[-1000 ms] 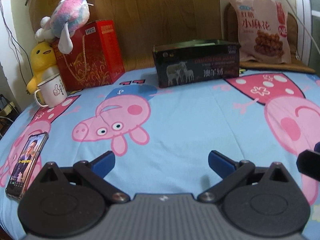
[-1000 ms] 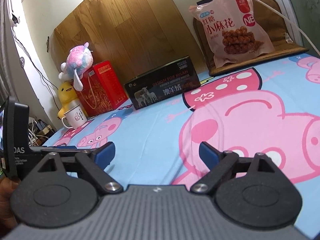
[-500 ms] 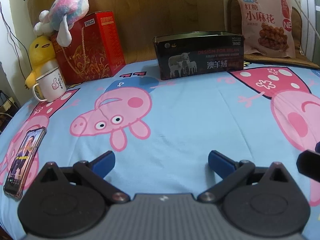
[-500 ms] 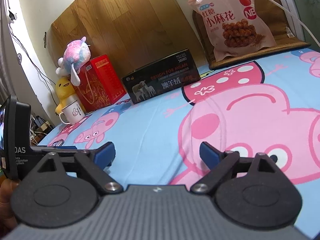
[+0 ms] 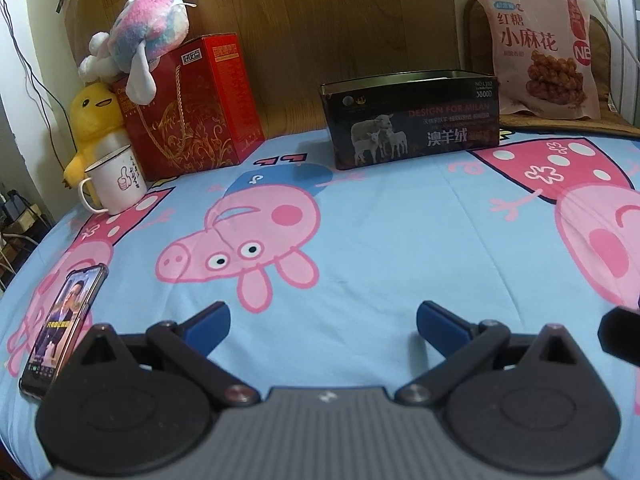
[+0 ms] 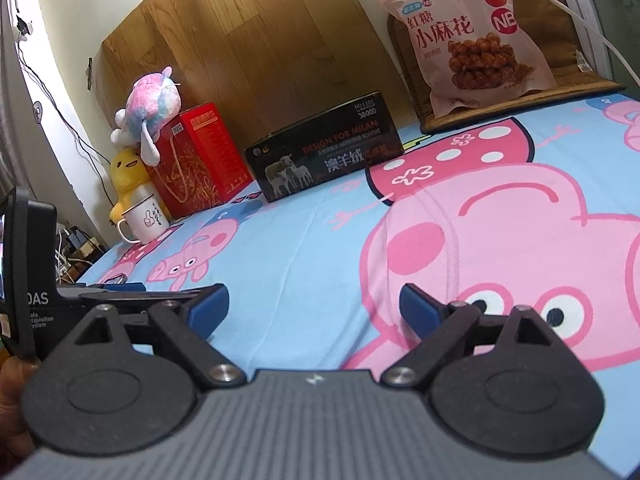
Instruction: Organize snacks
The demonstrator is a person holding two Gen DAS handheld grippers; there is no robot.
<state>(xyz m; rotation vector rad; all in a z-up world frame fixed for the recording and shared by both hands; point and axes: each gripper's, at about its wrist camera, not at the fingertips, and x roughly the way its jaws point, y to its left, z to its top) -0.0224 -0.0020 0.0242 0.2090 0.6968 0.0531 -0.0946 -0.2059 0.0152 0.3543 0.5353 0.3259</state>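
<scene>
A pink snack bag (image 5: 540, 48) leans upright at the far right on a brown cushion; it also shows in the right wrist view (image 6: 472, 36). A black open-topped box (image 5: 412, 116) with sheep printed on it stands at the back centre, also in the right wrist view (image 6: 324, 156). My left gripper (image 5: 322, 326) is open and empty, low over the blue cartoon-pig sheet, far from both. My right gripper (image 6: 314, 306) is open and empty, to the right of the left one, also far from the bag.
A red gift box (image 5: 192, 108) with a pastel plush (image 5: 144, 40) on top, a yellow duck plush (image 5: 94, 120) and a white mug (image 5: 116, 184) stand at the back left. A phone (image 5: 64, 324) lies near the left edge. A wooden board stands behind.
Both grippers have shifted a little, so the box, bag and toys sit slightly differently in view. Both stay open and empty.
</scene>
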